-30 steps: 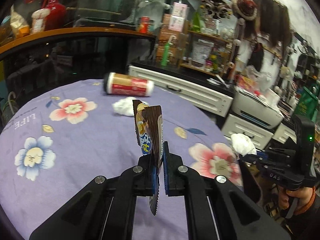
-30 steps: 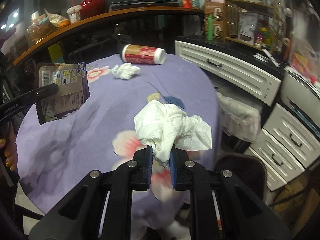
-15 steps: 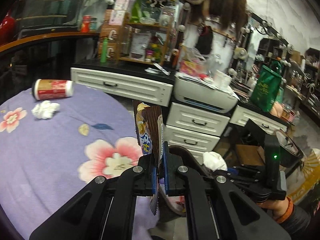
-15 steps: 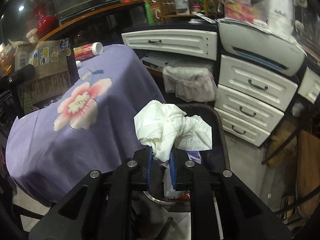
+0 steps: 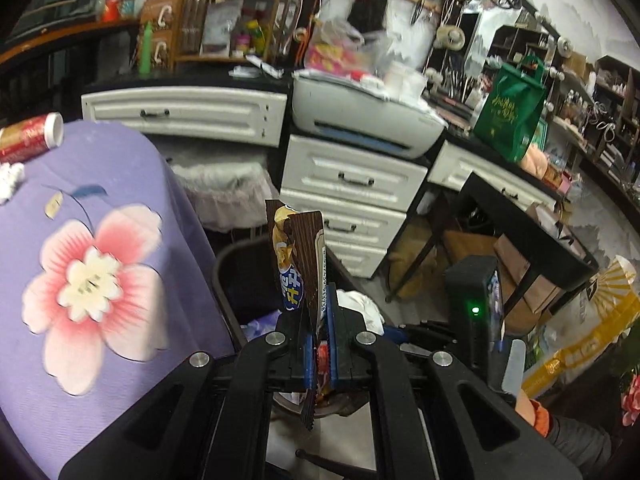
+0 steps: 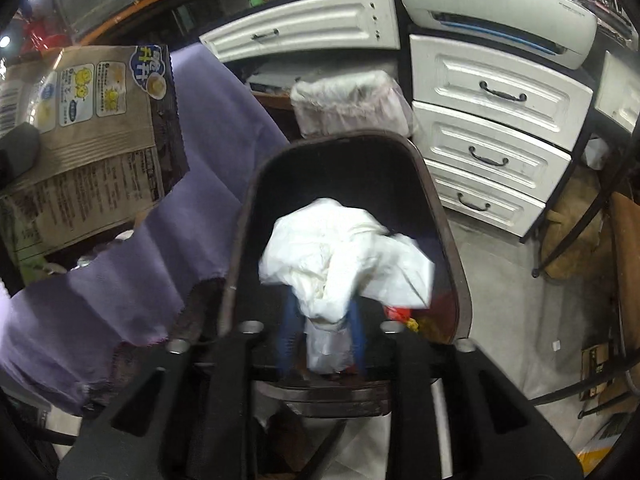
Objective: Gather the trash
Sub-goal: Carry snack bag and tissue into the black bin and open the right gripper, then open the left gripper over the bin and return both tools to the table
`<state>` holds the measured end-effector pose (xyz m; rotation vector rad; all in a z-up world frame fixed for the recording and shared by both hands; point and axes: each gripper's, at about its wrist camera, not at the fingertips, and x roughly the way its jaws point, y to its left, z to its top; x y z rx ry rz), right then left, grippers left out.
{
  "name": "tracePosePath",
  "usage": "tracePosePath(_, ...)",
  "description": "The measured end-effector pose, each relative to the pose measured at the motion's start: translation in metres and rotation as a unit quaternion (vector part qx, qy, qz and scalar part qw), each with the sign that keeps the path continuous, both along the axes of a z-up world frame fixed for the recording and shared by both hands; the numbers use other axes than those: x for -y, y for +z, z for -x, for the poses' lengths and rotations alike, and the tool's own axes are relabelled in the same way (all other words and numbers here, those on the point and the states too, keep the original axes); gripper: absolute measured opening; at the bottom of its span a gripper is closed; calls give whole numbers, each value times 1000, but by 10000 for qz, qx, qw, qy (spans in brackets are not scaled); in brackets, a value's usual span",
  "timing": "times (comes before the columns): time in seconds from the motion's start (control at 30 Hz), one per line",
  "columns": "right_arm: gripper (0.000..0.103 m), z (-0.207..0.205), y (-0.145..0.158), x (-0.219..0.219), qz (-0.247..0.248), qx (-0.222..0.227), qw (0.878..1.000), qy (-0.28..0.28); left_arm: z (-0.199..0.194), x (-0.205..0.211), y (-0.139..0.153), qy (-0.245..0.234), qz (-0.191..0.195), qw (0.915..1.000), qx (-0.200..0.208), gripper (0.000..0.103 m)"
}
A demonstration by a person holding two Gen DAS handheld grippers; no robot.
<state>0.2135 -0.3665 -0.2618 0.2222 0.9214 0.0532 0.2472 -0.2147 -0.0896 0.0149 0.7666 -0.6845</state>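
Your left gripper (image 5: 319, 330) is clamped tight on the brown printed snack wrapper (image 5: 299, 258); the wrapper stands upright between the blue pads, its serrated lower end hanging below them; it sits just right of the purple flowered tablecloth (image 5: 88, 280) and above the dark bin's rim (image 5: 224, 268). Your right gripper (image 6: 322, 330) has just been opening; its blue pads are blurred and stand apart, with the crumpled white tissue (image 6: 344, 256) between them; whether they touch the tissue you cannot tell; the tissue hangs over the mouth of the dark oval trash bin (image 6: 440, 216), which has red and yellow scraps inside. Far left on the tablecloth, a red-and-white cylindrical can (image 5: 30, 138) lies on its side, with another white tissue wad (image 5: 9, 178) just near of it. White drawer units (image 6: 492, 120) stand beyond the bin; a grey-white printer (image 5: 366, 118) sits on top.
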Motion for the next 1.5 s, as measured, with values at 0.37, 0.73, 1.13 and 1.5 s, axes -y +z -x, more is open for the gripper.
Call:
tracePosePath(0.37, 67, 22, 13, 25, 233, 346, 9980, -481, -5, 22, -38, -156, -256, 9988, -377, 6)
tracePosePath(0.73, 69, 39, 35, 63, 159, 582, 9930, -1018, -10, 56, -70, -530, -662, 9947, -576, 6)
tracePosePath(1.13, 69, 40, 32, 69, -20, 579, 9918, -1135, -20, 74, -100, -545, -910, 9914, -762, 68)
tracePosePath(1.5, 69, 43, 35, 76, -288, 598, 9896, -1273, -11, 54, -77, -335, -738, 9948, -615, 87)
